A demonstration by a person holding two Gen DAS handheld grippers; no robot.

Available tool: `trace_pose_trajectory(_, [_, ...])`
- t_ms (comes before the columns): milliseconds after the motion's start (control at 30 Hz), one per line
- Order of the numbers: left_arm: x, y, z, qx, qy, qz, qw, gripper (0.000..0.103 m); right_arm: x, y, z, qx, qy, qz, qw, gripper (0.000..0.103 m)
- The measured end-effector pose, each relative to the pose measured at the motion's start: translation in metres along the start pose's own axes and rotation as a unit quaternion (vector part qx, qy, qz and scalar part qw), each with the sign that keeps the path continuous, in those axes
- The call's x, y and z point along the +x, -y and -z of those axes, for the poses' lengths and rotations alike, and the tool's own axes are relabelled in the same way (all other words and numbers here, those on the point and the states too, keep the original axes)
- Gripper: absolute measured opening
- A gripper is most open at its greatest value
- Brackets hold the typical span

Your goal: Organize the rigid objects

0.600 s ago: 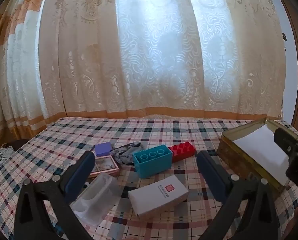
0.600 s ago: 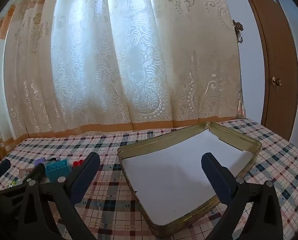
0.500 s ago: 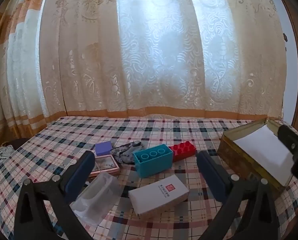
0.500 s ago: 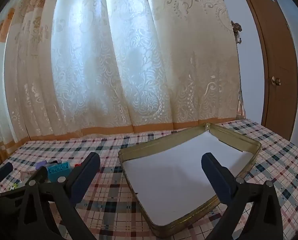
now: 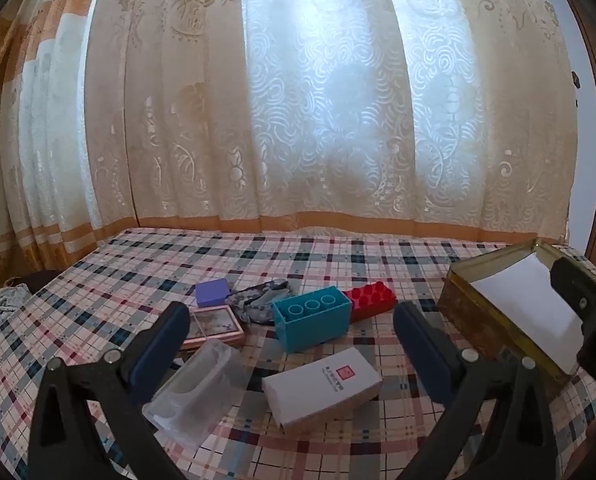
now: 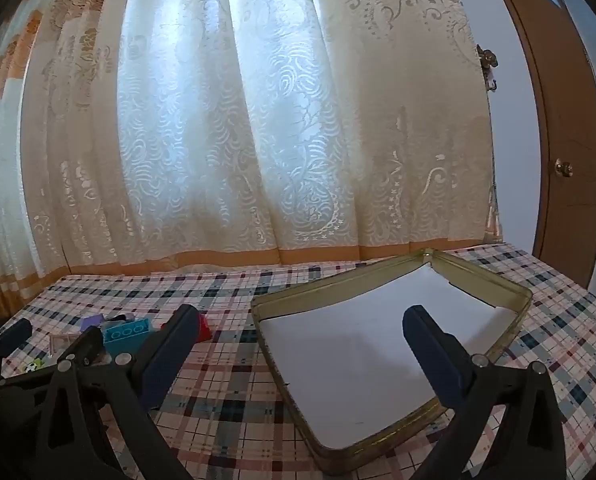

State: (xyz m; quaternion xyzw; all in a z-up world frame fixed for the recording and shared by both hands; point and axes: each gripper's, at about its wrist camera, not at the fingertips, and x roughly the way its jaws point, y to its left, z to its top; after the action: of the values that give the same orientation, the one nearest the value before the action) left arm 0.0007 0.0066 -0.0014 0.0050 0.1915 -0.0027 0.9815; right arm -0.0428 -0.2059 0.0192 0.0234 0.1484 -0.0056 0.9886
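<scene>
From the left wrist, the left gripper [image 5: 290, 344] hangs above the checked desk [image 5: 337, 256] with its jaws spread as wide as they go and nothing between them. Between and just beyond the fingers lies a loose cluster: a white carton [image 5: 321, 388] nearest, a clear plastic container [image 5: 202, 392] beside the left finger, a teal block [image 5: 311, 322] with a red block [image 5: 371, 300] touching its far end, a pink-framed case [image 5: 214, 326], a purple box [image 5: 213, 292] and a crumpled patterned cloth [image 5: 258, 300]. Bare cloth stretches behind them to the curtain [image 5: 317, 100]. At the right edge sits the gold tin tray [image 5: 477, 320], partly covered by the right gripper.

From the right wrist, the right gripper [image 6: 298, 340] is likewise fully spread and empty, poised over the tray [image 6: 513, 312], whose white floor holds nothing. Open desk runs between the tray's left rim and the blocks; the left gripper shows at far left. A wooden door [image 6: 557, 140] stands to the right.
</scene>
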Motion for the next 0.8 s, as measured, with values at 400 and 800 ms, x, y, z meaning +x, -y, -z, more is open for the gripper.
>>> trace_pose_trajectory(400, [-0.003, 0.002, 0.000, 0.012, -0.002, -0.001, 0.9999, 0.103, 0.002, -0.007, 0.003, -0.018, -0.007, -0.003, 1.000, 0.103])
trace_pose_trajectory(800, [-0.005, -0.009, -0.001, 0.014, 0.006, -0.018, 0.9997, 0.103, 0.004, -0.017, 0.008, -0.029, -0.020, -0.027, 0.999, 0.103])
